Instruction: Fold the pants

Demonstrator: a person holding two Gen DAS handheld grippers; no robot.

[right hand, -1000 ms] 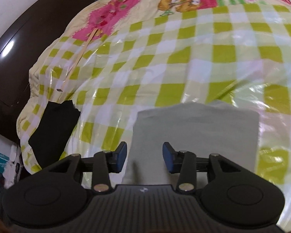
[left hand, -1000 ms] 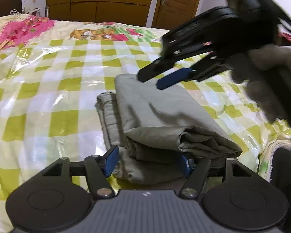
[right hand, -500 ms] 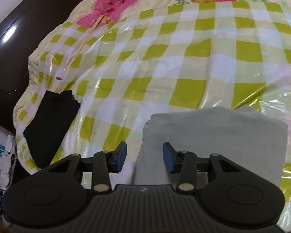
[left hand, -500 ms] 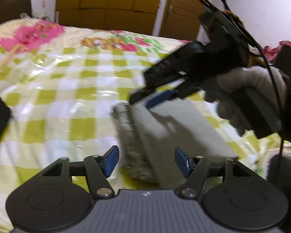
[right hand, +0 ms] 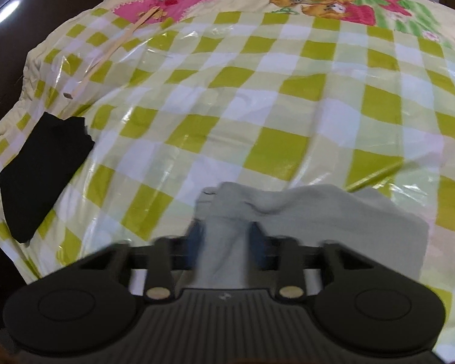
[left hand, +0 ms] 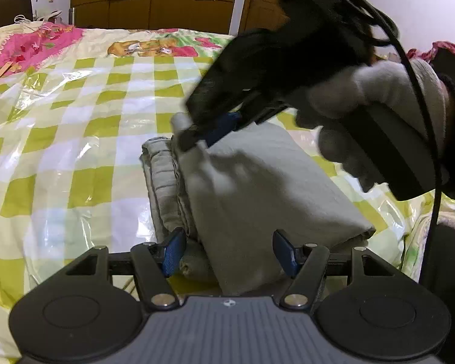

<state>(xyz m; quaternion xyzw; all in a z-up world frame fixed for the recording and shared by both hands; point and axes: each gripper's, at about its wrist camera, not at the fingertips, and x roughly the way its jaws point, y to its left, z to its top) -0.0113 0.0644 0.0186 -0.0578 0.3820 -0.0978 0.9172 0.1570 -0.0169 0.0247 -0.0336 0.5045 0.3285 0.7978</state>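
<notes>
The grey pants [left hand: 257,188] lie folded in a thick bundle on the bed, just in front of my left gripper [left hand: 229,253]. The left gripper is open, and its blue pads flank the near end of the bundle without closing on it. My right gripper [left hand: 197,139] comes in from the upper right and is shut on the far top corner of the pants. In the right wrist view the cloth [right hand: 333,212] is bunched up between the right gripper's blurred fingers [right hand: 224,239].
The bed has a green and white checked cover [left hand: 75,139] under shiny plastic. A black garment [right hand: 42,176] lies at the bed's left edge. A wooden stick [right hand: 112,48] lies near the pink patch. Wooden wardrobe doors [left hand: 151,0] stand behind the bed.
My right gripper has come down onto the far corner of the pants and closed on the cloth. The left gripper stays open at the near end of the bundle.
</notes>
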